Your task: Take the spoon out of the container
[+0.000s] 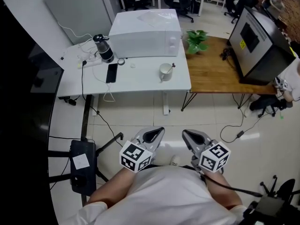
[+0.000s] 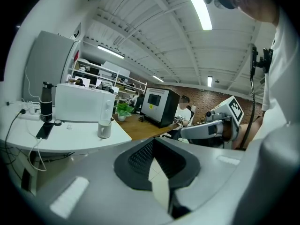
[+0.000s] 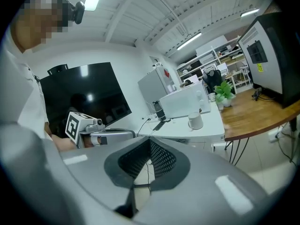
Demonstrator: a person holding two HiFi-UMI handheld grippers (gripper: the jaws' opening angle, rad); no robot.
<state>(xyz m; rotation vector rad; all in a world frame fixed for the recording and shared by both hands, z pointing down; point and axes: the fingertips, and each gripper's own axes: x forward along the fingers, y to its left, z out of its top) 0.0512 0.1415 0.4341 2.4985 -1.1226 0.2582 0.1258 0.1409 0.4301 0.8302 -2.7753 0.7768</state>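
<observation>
Well short of the microwave [image 1: 146,33], the left gripper [image 1: 157,134] and right gripper [image 1: 189,136] hang side by side over the floor, close to the person's body. Each has its jaws drawn together at the tips with nothing between them. The cup [image 1: 165,71] stands on the white table [image 1: 140,81] just in front of the microwave's right end, with the spoon [image 1: 171,66] leaning out of it to the right. A phone [image 1: 111,72] lies before the microwave's left end.
</observation>
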